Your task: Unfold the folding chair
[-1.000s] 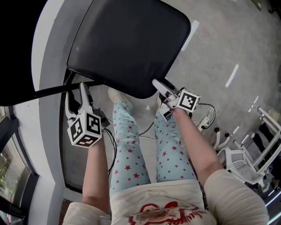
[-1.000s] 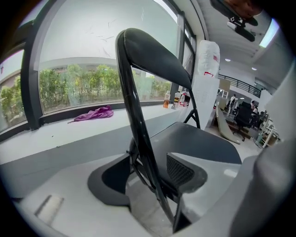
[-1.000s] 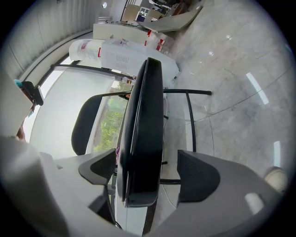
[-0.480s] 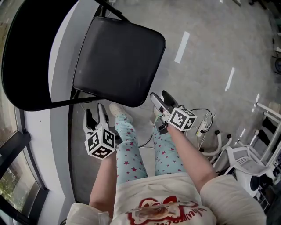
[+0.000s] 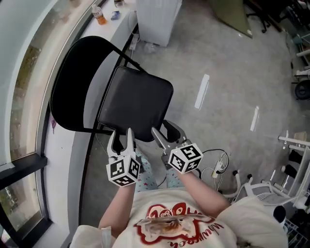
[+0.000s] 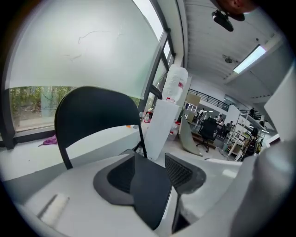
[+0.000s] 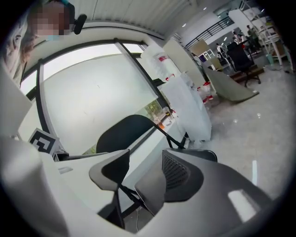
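Note:
The black folding chair stands open beside the window ledge, its seat flat and its curved backrest toward the window. Just in front of the seat's near edge my left gripper is open, and the seat's front corner shows between its jaws. At the seat's near right corner my right gripper is also open; the seat edge and the chair legs show through its gap. Whether either gripper touches the seat I cannot tell. The backrest rises against the window.
A white cabinet stands beyond the chair, with an orange bottle on the ledge. Cables lie on the grey floor by my right side. White frames crowd the right edge. White tape strips mark the floor.
The head view has lifted and pulled back, so the whole open chair shows. Both grippers have come off the seat's underside and sides to its near edge.

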A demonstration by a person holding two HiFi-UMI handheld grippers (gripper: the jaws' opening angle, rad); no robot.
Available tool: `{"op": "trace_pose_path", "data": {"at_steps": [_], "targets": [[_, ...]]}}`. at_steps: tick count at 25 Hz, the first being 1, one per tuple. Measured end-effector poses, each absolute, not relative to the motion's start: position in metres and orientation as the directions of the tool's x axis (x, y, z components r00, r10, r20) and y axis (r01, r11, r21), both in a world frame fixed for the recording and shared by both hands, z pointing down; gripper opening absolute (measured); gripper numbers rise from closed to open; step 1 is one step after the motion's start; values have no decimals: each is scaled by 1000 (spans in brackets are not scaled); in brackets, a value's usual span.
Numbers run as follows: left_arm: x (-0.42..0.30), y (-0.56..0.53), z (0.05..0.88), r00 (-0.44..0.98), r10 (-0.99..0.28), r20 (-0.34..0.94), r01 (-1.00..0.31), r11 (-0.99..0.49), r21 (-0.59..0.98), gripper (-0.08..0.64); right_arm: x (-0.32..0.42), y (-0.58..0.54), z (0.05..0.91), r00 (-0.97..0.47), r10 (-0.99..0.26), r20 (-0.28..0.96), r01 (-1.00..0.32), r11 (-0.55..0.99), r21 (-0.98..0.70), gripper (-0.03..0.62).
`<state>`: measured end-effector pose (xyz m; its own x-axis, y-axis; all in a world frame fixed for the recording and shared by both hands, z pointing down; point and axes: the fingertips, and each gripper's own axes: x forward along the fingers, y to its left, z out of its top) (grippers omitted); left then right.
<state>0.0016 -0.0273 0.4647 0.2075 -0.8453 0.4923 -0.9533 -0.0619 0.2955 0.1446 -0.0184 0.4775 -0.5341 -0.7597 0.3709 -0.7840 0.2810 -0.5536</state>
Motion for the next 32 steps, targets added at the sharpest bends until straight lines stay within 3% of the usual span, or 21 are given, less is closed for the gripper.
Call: {"op": "trace_pose_path", "data": {"at_steps": [11,15,17,25,32], "targets": [[39,-52,301,237,-954,186,-949,-186,254,192,121,-60,306,-649,-753,105,-710,550,-440,210],[54,-52,262,236,-966,109,-951,-207,229,160,125,-63,261,-672,-740,30,-690,610,-389,119],[59,-47,248,224,-971,80,-951,-200,234,136,131,-60,246,-677,-736,5,-684,627,-373,35],[84,-1,221,130,-991,17,-974,-124,190,0,150,-21,218,-772,-633,-58,-585,743,-326,22],[83,41,221,81,-996,26,-980,-75,182,0,133,23,220,-862,-502,-65,-463,834,-301,14]]}}
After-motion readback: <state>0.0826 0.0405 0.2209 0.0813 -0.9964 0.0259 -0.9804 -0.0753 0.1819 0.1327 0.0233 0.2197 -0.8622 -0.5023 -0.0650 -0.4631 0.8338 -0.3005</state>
